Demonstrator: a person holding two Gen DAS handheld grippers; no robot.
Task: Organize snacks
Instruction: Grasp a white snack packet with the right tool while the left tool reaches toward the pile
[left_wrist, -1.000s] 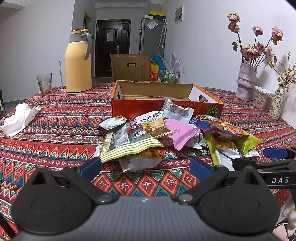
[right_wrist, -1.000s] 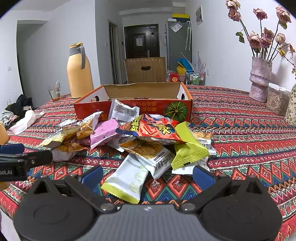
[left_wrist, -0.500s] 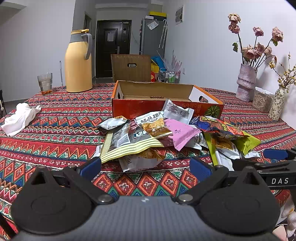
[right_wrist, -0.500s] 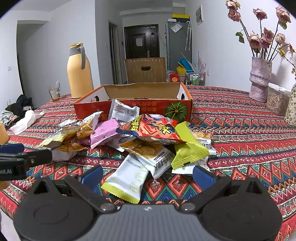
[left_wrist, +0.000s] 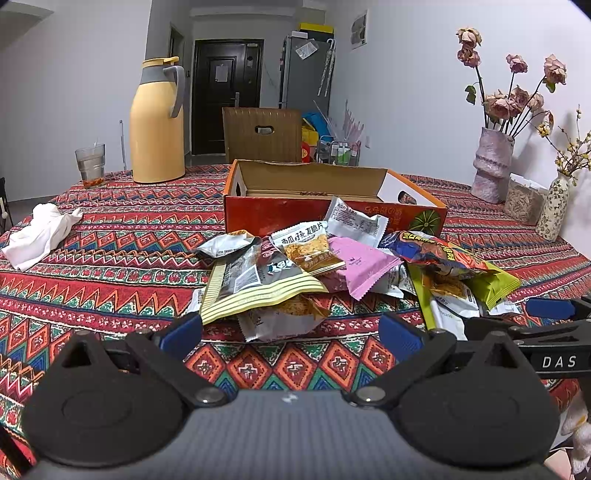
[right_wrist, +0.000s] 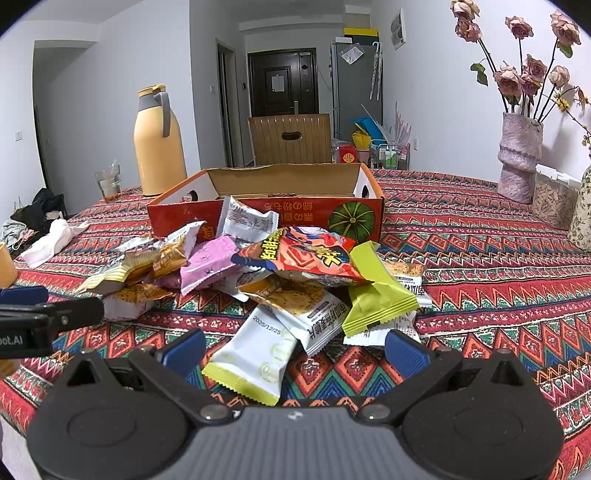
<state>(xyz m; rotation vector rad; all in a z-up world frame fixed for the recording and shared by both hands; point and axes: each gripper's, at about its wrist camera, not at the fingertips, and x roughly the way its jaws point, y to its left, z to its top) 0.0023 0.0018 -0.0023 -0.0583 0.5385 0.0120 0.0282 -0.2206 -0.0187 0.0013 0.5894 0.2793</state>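
Here, surface: red zigzag-patterned tablecloth (left_wrist: 110, 266).
Snacks: my heap of crinkled foil snack packets (right_wrist: 280, 273) lies against the open orange cardboard box (right_wrist: 266, 218).
Claws: my left gripper (left_wrist: 290, 334) and right gripper (right_wrist: 295, 349) both released, holding nothing.
Room: white walls, dark door (left_wrist: 227, 96).

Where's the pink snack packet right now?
The pink snack packet lies mid-pile in the left wrist view, in front of the orange cardboard box, between the pumpkin crisp packet and the red chip bag.
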